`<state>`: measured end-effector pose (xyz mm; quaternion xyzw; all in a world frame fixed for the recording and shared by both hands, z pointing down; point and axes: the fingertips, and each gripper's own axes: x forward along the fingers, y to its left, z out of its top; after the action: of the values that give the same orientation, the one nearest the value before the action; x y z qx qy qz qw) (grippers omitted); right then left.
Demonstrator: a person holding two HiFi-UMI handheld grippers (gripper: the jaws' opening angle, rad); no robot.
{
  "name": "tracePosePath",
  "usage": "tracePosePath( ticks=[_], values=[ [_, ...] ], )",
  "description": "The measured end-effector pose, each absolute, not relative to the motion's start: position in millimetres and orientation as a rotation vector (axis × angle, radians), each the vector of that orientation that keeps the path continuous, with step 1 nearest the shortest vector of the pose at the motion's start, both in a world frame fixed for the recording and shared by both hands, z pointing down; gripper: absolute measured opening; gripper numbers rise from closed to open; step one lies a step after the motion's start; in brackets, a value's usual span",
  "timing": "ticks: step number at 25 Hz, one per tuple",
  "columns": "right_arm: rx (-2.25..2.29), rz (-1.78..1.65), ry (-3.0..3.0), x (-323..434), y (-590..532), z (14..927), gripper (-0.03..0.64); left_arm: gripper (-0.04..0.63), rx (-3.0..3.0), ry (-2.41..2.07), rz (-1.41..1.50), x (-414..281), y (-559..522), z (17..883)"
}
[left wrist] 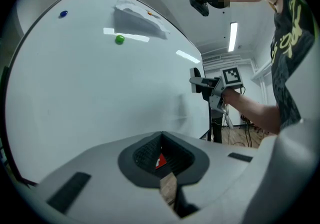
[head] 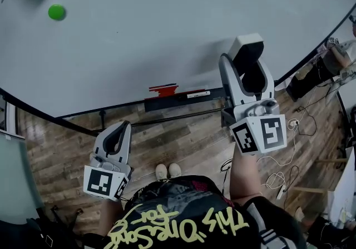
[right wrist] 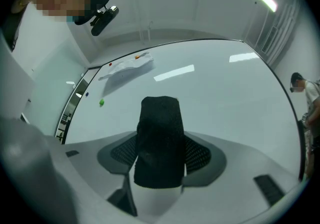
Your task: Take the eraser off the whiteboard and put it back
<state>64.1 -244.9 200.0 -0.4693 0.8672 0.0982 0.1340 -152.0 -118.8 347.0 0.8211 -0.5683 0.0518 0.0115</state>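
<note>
Between the jaws of my right claw: one eraser, black and fuzzy on the face toward the camera. It stands upright and is pinched at both sides by the ribbed pads, its top end well past the fingertips. This claw is closed on it.

Beyond the eraser, straight ahead: whiteboard, pale and unmarked where the claw points. From the head view I cannot tell whether the eraser touches the board or stands just off it.

Ahead and to the left of the right claw, far up the board: one green magnet. A crumpled sheet of paper is fixed farther on.

Below the right claw, at the board's lower edge: dark tray carrying a red item.

Lower and to the left of the right claw, well apart from it: my left claw. Its jaws are together with nothing between them; only a sliver of the red item and wooden floor shows through the slit.

Under both claws, on the floor: a pair of light shoes.
</note>
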Motion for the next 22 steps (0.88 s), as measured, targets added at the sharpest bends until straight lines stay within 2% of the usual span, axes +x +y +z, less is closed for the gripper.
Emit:
tracePosePath(
  ticks=[22],
  values=[
    [-1.370, 0.251, 2.523, 98, -204, 207, 0.258, 0.008, 2.656, -1.722, 0.193, -141, -133, 344]
  ],
)
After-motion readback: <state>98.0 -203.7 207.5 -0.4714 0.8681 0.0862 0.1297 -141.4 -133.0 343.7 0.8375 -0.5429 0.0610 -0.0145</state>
